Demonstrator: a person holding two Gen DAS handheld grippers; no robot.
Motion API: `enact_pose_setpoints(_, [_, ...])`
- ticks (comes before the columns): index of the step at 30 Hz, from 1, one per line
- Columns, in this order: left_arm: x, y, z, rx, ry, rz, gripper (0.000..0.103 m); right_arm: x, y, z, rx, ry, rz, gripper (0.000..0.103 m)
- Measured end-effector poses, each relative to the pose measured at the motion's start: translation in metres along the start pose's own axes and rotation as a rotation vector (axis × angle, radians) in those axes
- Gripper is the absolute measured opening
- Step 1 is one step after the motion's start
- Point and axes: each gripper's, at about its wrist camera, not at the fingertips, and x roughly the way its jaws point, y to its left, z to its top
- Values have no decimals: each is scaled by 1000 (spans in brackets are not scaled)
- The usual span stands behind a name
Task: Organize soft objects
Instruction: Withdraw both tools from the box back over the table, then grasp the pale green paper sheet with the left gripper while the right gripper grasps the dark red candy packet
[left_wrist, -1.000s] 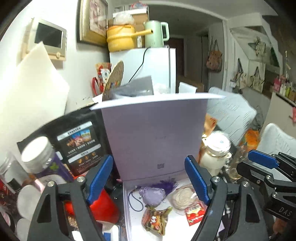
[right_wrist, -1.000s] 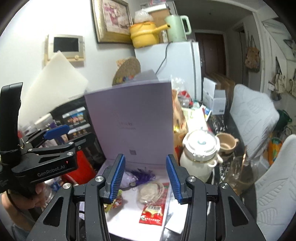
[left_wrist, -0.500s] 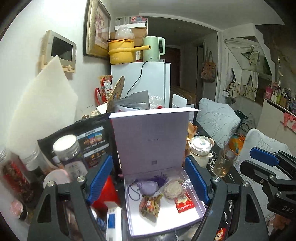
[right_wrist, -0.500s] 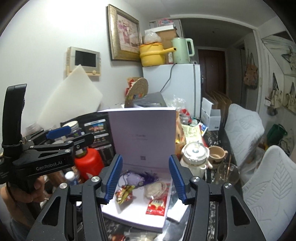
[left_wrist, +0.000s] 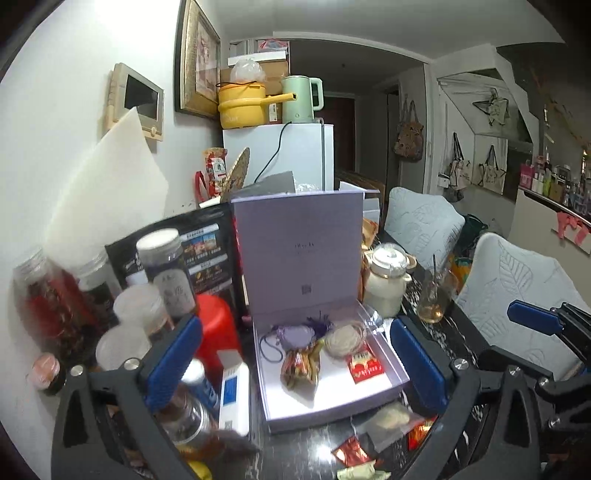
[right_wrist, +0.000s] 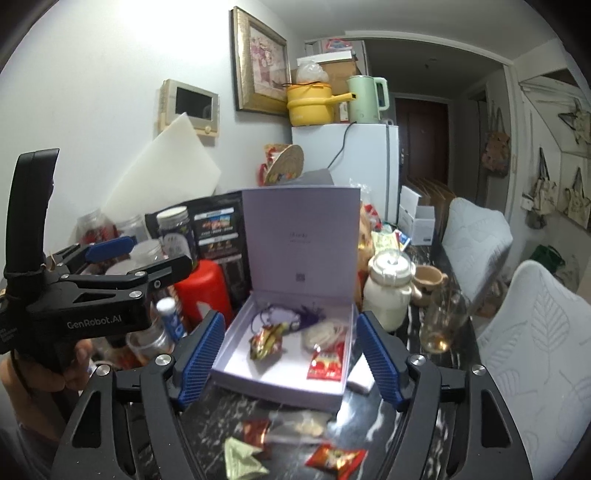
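An open lavender box (left_wrist: 384, 391) (right_wrist: 229, 363) stands on the dark table with its lid upright. Inside lie a purple pouch (left_wrist: 295, 335) (right_wrist: 280, 316), a brown snack packet (left_wrist: 300, 368) (right_wrist: 266, 341), a pale round bundle (left_wrist: 344, 335) (right_wrist: 323, 332) and a red packet (left_wrist: 365, 366) (right_wrist: 325, 363). Loose packets lie in front of the box: red ones (right_wrist: 334, 458) (left_wrist: 351, 456), a pale green one (right_wrist: 242, 461) and a clear bag (right_wrist: 303, 424). My left gripper (left_wrist: 291, 367) and right gripper (right_wrist: 290, 363) are open and empty, held back above the table's near side.
Jars (left_wrist: 162, 269), a red canister (left_wrist: 218, 328) and bottles (left_wrist: 192, 417) crowd the left of the box. A white teapot (left_wrist: 386, 284) (right_wrist: 388, 291) and a glass (left_wrist: 436, 295) (right_wrist: 443, 325) stand to its right. White chairs (right_wrist: 532, 350) are on the right.
Both grippers have pulled back and up from the box, which now looks smaller and shows whole. Loose packets in front of it have come into view. Both stay open.
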Motion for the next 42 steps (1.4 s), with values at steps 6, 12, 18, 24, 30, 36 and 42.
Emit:
enact_pose_setpoints(6, [-13, 2, -23, -4, 21, -63, 103, -11, 14, -26, 24, 30, 10, 75])
enact_pose_setpoints(12, [-23, -3, -50, 18, 43, -79, 103, -17, 22, -50, 54, 54, 1, 76])
enact_pose_setpoints(18, [-17, -6, -80, 26, 109, -104, 103, -16, 21, -83, 101, 107, -12, 76])
enact_pose_setpoints(24, [-11, -4, -107, -19, 162, -117, 103, -15, 13, -114, 154, 154, -30, 76])
enact_pose_setpoints(30, [-4, -14, -132, -36, 205, -136, 103, -15, 6, -140, 178, 184, -60, 76])
enact_pose_setpoints(36, [8, -24, -154, -27, 269, -150, 103, -8, -3, -163, 199, 238, -55, 76])
enact_pose_setpoints(42, [20, -32, -170, -34, 320, -166, 103, 1, -8, -183, 201, 275, -74, 76])
